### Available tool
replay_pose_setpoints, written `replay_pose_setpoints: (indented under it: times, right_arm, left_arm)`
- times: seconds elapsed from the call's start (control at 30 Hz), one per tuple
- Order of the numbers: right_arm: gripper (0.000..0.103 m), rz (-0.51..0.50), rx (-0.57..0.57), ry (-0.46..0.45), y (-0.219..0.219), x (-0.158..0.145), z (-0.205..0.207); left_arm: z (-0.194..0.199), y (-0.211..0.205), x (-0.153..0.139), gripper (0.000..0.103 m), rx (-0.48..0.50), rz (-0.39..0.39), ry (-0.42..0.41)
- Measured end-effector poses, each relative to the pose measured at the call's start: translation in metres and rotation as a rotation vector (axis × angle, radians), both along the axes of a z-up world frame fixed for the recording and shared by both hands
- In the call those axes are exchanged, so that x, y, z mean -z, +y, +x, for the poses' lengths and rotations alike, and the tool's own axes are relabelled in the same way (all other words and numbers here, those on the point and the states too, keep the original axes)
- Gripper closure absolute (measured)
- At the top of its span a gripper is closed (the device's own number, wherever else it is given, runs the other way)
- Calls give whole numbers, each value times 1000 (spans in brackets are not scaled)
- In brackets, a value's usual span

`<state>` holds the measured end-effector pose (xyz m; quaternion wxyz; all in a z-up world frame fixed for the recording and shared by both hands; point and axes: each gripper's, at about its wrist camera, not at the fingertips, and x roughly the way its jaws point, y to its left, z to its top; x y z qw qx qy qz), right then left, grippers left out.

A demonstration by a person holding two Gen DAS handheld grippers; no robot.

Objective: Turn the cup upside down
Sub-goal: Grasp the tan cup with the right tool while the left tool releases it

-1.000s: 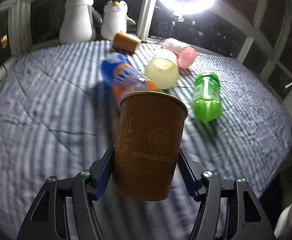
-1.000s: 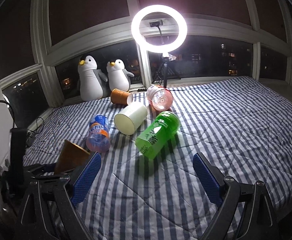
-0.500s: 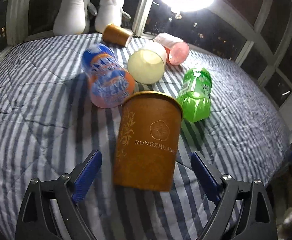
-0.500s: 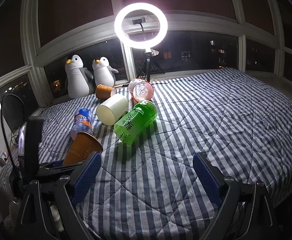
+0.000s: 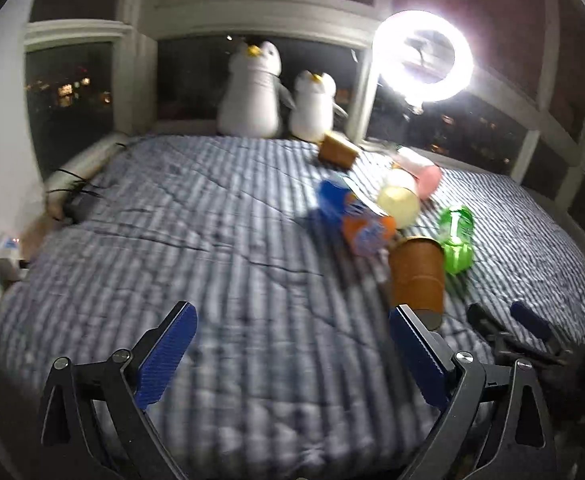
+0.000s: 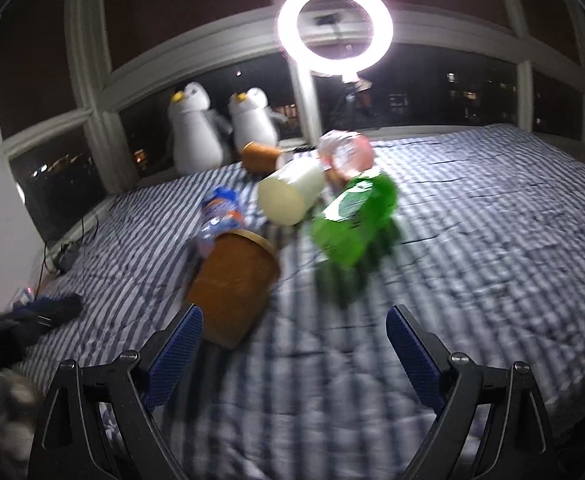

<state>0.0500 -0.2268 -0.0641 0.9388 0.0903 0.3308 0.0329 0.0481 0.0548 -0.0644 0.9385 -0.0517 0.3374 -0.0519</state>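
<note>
The brown paper cup (image 5: 417,276) stands free on the striped bed with its wider end up, just beyond my left gripper's right finger. My left gripper (image 5: 292,354) is open and empty, to the left of the cup. In the right wrist view the cup (image 6: 234,280) leans left, just beyond the left finger of my right gripper (image 6: 294,350), which is open and empty. Both views are blurred by motion.
Beyond the cup lie a blue and orange bottle (image 5: 356,216), a cream cup (image 5: 398,200), a green bottle (image 5: 457,238), a pink bottle (image 5: 420,170) and a second brown cup (image 5: 338,149). Two penguin toys (image 5: 254,92) and a ring light (image 5: 423,56) stand at the window. The striped bedspread (image 5: 196,240) stretches left.
My left gripper has let go of the brown cup and pulled back and to the left. The right gripper has moved closer to the cup.
</note>
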Motion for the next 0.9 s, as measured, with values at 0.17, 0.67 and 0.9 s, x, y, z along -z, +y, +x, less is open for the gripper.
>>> replay_pose_setpoints:
  times: [0.17,0.67,0.9]
  right_arm:
    - [12,-49,-12,30,36,20,16]
    - [19,-181,-7,47,73,35,37]
    - [49,-160,-8,74,60,36,38]
  left_arm:
    - [-3,31,1,4,-44,-49,13]
    - [-2,25,4,4,-25,-54,2]
    - [2,19,7,4,-8,-56,11]
